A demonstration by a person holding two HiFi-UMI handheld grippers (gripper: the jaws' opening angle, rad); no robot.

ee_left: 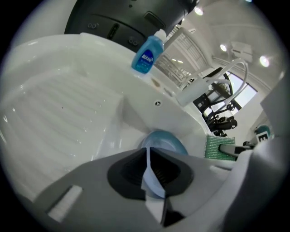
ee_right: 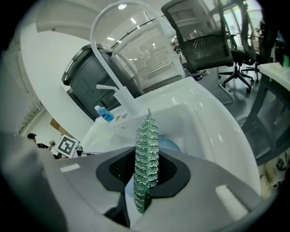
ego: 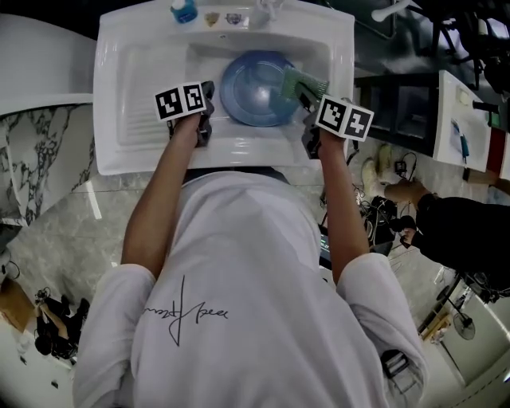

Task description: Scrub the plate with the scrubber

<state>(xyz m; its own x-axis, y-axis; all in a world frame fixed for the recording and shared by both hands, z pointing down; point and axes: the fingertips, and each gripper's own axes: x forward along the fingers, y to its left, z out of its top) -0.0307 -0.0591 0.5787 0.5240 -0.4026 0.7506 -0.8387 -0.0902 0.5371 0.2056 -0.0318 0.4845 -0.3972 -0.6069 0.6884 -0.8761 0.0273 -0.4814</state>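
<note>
A: Quick, left gripper [ego: 210, 102] [ee_left: 149, 168], what's it doing?

B: Clamped on the blue plate [ego: 255, 89] [ee_left: 166, 141]. Rim sits edge-on btwn the two dark pads, both pads tight against it. It's got the plate's left edge, seen from the head view.

A: And the plate itself, where?

B: Inside the basin of the white sink [ego: 111, 119], roughly centre. Ribbed drainboard [ego: 143, 107] [ee_left: 59, 113] is off to its left. Can't tell if the plate's resting on the basin floor or held clear of it.

A: Right gripper [ego: 307, 99] [ee_right: 146, 181]?

B: Pinching the green scrubber [ego: 303, 83] [ee_right: 146, 152]. Scrubber stands upright and edge-on btwn the jaws, squeezed thin, top sticking well above them. Left gripper view also catches it [ee_left: 219, 147], off to the right.

A: Scrubber vs plate?

B: Scrubber's over the plate's right rim in the head view. Touching or not, can't tell.

A: Anything else round the sink?

B: Blue soap bottle [ego: 184, 10] [ee_left: 147, 55] [ee_right: 105, 114] on the back ledge, left side. White arched faucet [ee_right: 108, 41] beside it, toward the ledge's middle. Both grippers are at the sink's near edge, one each side of the plate.
</note>
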